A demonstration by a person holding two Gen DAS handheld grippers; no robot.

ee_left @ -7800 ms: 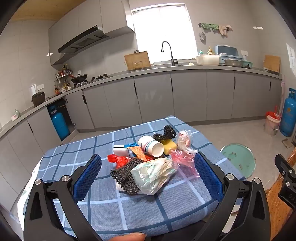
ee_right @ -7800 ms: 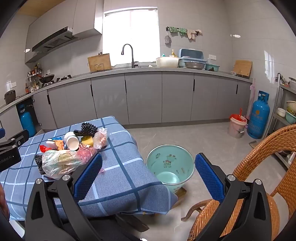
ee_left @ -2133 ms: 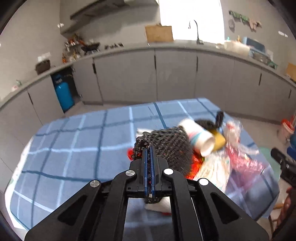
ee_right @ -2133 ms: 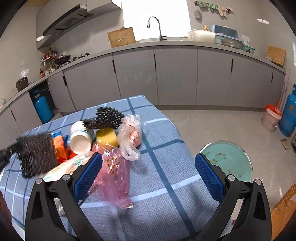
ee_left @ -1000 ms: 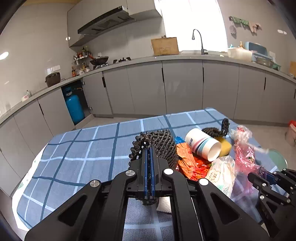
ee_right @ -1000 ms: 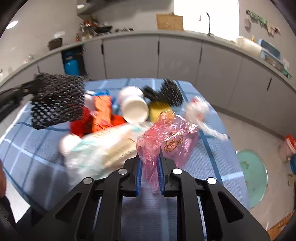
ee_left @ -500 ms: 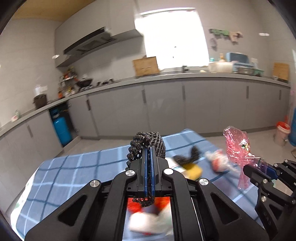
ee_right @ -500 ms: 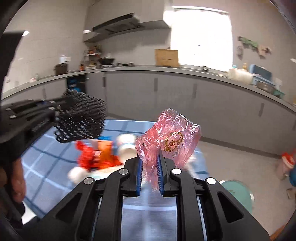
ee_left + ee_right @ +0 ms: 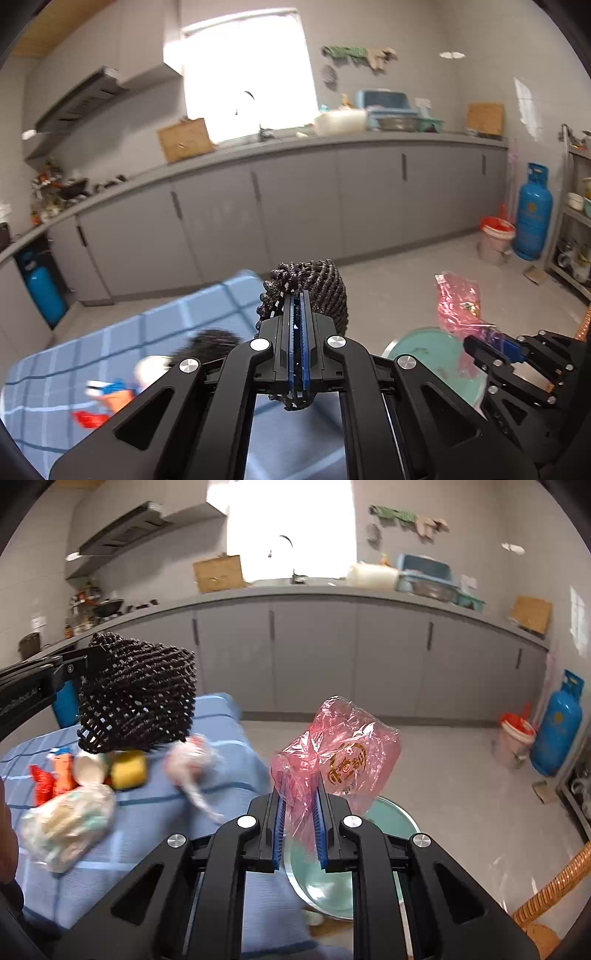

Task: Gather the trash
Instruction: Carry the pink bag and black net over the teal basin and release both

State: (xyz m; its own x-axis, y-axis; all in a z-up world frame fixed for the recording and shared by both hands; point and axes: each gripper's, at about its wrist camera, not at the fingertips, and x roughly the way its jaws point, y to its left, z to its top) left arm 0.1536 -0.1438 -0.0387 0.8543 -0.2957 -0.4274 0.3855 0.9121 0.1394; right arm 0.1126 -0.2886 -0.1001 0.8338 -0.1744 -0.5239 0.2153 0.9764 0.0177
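My left gripper (image 9: 297, 295) is shut on a black foam net (image 9: 317, 291), held up beyond the table's right end; the same net (image 9: 136, 698) hangs at the left of the right wrist view. My right gripper (image 9: 298, 797) is shut on a crumpled pink plastic bag (image 9: 340, 760) above the green bin (image 9: 332, 867) on the floor. From the left wrist view that bag (image 9: 458, 306) and bin (image 9: 436, 358) sit at the right. Other trash stays on the blue checked tablecloth (image 9: 155, 812): a white bag (image 9: 62, 823), a yellow sponge (image 9: 127, 770), a cup (image 9: 88, 770), red and orange wrappers (image 9: 48, 779).
Grey kitchen cabinets (image 9: 314, 657) run along the back wall. A blue gas cylinder (image 9: 557, 723) and a red-topped bucket (image 9: 515, 738) stand at the far right. A wicker chair (image 9: 550, 890) edge is at the lower right. A clear knotted bag (image 9: 192, 764) lies near the table edge.
Both grippers swung right, away from the trash pile toward the green bin, each carrying its item. The table slid left and down in both views; the bin came under the right gripper.
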